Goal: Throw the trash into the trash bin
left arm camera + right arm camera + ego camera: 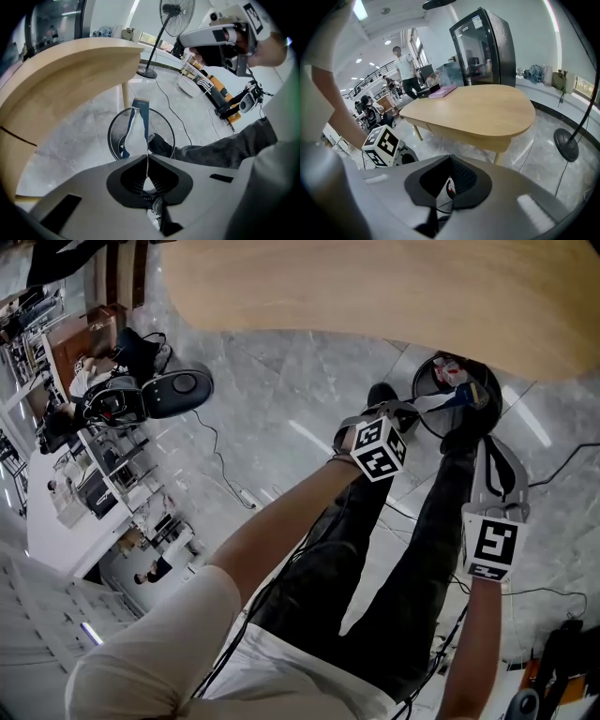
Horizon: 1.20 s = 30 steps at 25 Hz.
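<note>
The pale wooden table (375,287) fills the far side, above a grey marble floor (281,399). On the floor just beside the table's near edge stands the black wire bin (415,385), with a red and white scrap (448,371) already lying inside. Our dark trouser legs (394,559) stretch toward it, and one black shoe (380,393) rests just left of the bin.

Our left tongs (147,158) point steeply down and are clenched on a thin white and blue wrapper (136,131). The wrapper hangs from the tips over the bin's open mouth; we cannot tell whether it touches the wire.

Our right tongs (449,158) hover on the near right side of the bin. Their tips are pressed together, and nothing sticks out past them.
</note>
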Motion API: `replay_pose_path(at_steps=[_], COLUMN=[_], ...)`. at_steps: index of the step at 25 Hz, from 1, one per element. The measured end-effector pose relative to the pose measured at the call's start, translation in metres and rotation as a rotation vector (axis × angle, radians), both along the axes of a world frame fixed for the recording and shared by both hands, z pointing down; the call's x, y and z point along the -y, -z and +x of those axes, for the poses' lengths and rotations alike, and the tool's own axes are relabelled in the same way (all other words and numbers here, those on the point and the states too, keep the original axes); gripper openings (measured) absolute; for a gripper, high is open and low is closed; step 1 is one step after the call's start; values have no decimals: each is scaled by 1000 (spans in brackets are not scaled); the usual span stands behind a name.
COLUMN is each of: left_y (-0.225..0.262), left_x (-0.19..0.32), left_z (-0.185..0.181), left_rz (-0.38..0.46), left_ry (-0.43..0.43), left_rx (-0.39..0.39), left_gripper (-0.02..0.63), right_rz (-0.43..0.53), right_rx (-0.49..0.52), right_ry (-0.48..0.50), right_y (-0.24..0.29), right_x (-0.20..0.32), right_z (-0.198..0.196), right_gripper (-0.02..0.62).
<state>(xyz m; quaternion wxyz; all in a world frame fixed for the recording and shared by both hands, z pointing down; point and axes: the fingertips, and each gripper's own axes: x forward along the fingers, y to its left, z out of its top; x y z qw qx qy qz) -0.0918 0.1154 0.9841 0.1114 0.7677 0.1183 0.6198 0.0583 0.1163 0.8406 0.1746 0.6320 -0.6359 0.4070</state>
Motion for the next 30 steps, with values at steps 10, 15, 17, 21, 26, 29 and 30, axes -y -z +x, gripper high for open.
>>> replay_pose_path(at_steps=[10,15,17,21,26,29,30], left_y=[-37,-42,-43,-45,-36,-25,-23], left_x=[-17,-16,-14,-12,-13,-15,-15], left_z=[-1,4,8,14,25,24,23], left_rz=[-143,-172,-172,-174,-184,-192,-192], left_ry=[217,302,325,343,315,308,307], left_rx=[170,195,193,172,74,43,40], left_gripper=[8,9,9,85,281,299,299], right_rz=[-23,-26,-24,-21,-22,-20,-19], right_rx=[9,9,8,14,16,14,13], right_ry=[1,-3,-7,-17,-9,0,2], right_y=[-20,-23,-22,-23,-22,-18,-17], right_x=[-10,-10,-7,-4,-1,1,1], right_z=[1,6,8,9,5,1,0], right_gripper=[11,11,11,11,11,11,11])
